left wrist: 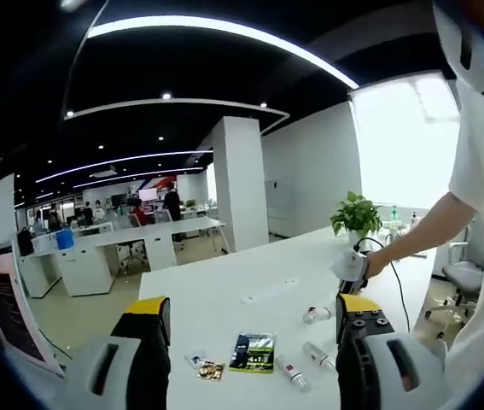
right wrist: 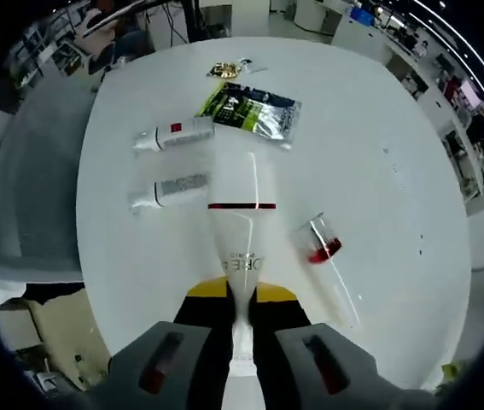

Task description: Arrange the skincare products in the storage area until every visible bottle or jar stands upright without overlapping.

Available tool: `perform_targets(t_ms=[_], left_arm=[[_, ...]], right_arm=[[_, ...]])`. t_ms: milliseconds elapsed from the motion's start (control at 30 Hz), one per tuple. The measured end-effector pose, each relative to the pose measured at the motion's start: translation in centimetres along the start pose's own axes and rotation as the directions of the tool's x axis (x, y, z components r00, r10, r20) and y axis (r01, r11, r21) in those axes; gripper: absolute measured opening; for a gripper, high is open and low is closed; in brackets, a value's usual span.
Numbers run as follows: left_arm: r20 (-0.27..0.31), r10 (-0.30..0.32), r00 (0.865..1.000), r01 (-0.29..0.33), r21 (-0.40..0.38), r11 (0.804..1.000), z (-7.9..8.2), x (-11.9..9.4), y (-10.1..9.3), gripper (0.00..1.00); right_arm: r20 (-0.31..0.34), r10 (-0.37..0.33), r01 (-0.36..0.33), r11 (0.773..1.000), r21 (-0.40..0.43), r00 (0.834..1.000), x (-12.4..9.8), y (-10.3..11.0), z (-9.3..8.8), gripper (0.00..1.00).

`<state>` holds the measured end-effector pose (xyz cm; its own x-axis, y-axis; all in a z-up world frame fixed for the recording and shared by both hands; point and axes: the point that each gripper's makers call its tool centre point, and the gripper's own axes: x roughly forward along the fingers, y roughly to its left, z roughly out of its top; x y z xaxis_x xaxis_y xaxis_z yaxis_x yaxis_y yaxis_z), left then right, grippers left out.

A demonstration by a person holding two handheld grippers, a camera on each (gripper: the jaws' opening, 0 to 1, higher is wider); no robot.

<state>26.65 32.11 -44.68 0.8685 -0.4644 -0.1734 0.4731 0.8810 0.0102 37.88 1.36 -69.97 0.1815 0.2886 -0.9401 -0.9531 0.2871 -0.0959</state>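
In the right gripper view my right gripper (right wrist: 242,295) is shut on the narrow end of a tall white tube with a red band (right wrist: 242,192), held above the white table (right wrist: 395,171). Two white tubes lie on their sides to its left, one with a red label (right wrist: 175,134) and one with a grey label (right wrist: 172,190). A small clear bottle with red inside (right wrist: 322,246) lies to the right. Beyond them lie a green sachet (right wrist: 250,109) and a gold packet (right wrist: 224,68). My left gripper (left wrist: 254,312) is open and holds nothing, above the sachet (left wrist: 252,352) and tubes (left wrist: 291,372).
A potted plant (left wrist: 357,213) stands at the table's far end, with a black cable (left wrist: 395,282) running near it. A monitor (left wrist: 2,312) stands at the left and an office chair (left wrist: 465,278) at the right. Desks with people and a white pillar (left wrist: 240,179) lie beyond.
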Motion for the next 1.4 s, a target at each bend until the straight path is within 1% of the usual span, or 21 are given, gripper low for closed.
perform_targets(t_ms=[67,167,267,300,400,433,533,600,633,767,967,1100,1200,1233,1267,1400], left_arm=[[-0.001,-0.004,1.000,0.004,-0.004,1.000,-0.1,0.0,0.0,0.82],[0.001,-0.004,1.000,0.004,-0.012,1.000,-0.3,-0.2,0.1,0.82],[0.000,-0.006,1.000,0.006,-0.011,1.000,-0.4,-0.6,0.0,0.82],[0.000,-0.008,1.000,0.008,-0.011,1.000,-0.5,-0.7,0.1,0.82],[-0.006,-0.009,1.000,0.009,-0.015,1.000,-0.9,-1.1,0.1,0.82],[-0.008,-0.010,1.000,0.010,-0.017,1.000,-1.1,-1.1,0.1,0.82],[-0.017,-0.014,1.000,0.013,-0.021,1.000,-1.7,-1.2,0.0,0.82],[-0.037,-0.021,0.999,0.021,-0.008,1.000,-2.7,-1.0,-0.2,0.82],[-0.072,-0.021,0.997,0.022,0.009,1.000,-3.6,-1.0,-0.3,0.82],[-0.091,-0.040,0.995,0.041,0.010,0.999,-4.7,-0.8,-0.8,0.82],[-0.111,-0.063,0.992,0.065,0.013,0.998,-5.6,-0.5,-1.3,0.82],[-0.120,-0.081,0.989,0.084,0.015,0.996,-6.0,-0.3,-1.6,0.81],[-0.131,-0.096,0.987,0.098,0.008,0.995,-6.5,-0.3,-1.8,0.81],[-0.135,-0.098,0.986,0.100,0.007,0.995,-6.6,-0.3,-1.9,0.81],[-0.140,-0.103,0.985,0.105,0.006,0.994,-6.9,-0.2,-2.0,0.81],[-0.160,-0.114,0.980,0.112,-0.019,0.994,-8.1,-0.3,-2.0,0.81]], right_arm=[[0.014,-0.003,0.004,1.000,-0.016,1.000,-0.4,0.2,1.2,0.04],[0.039,-0.011,0.014,0.997,-0.071,0.999,-1.2,0.7,3.4,0.04],[0.049,-0.020,0.025,0.993,-0.113,0.999,-1.8,1.0,5.1,0.04],[0.053,-0.017,0.023,0.993,-0.117,0.998,-1.8,0.9,5.4,0.05],[0.076,-0.017,0.028,0.989,-0.142,0.997,-2.4,1.4,7.0,0.05],[0.080,-0.019,0.031,0.988,-0.152,0.997,-2.3,1.1,7.1,0.05],[0.080,-0.017,0.031,0.982,-0.184,0.997,-2.6,1.6,7.9,0.05],[0.081,-0.021,0.038,0.975,-0.217,0.997,-2.9,2.2,8.5,0.05],[0.080,-0.020,0.037,0.974,-0.224,0.997,-3.0,2.4,8.7,0.05],[0.086,-0.015,0.038,0.964,-0.263,0.996,-3.4,3.5,9.8,0.05],[0.089,-0.005,0.035,0.939,-0.342,0.996,-4.0,5.6,11.7,0.05],[0.091,0.003,0.033,0.921,-0.389,0.996,-4.2,6.8,13.0,0.05],[0.091,0.010,0.031,0.900,-0.435,0.996,-4.4,7.8,13.9,0.05],[0.091,0.011,0.030,0.896,-0.443,0.996,-4.4,8.1,14.2,0.05],[0.098,0.011,0.036,0.885,-0.465,0.995,-4.5,8.5,14.7,0.05],[0.107,0.025,0.034,0.858,-0.513,0.994,-4.5,10.1,16.0,0.05]])
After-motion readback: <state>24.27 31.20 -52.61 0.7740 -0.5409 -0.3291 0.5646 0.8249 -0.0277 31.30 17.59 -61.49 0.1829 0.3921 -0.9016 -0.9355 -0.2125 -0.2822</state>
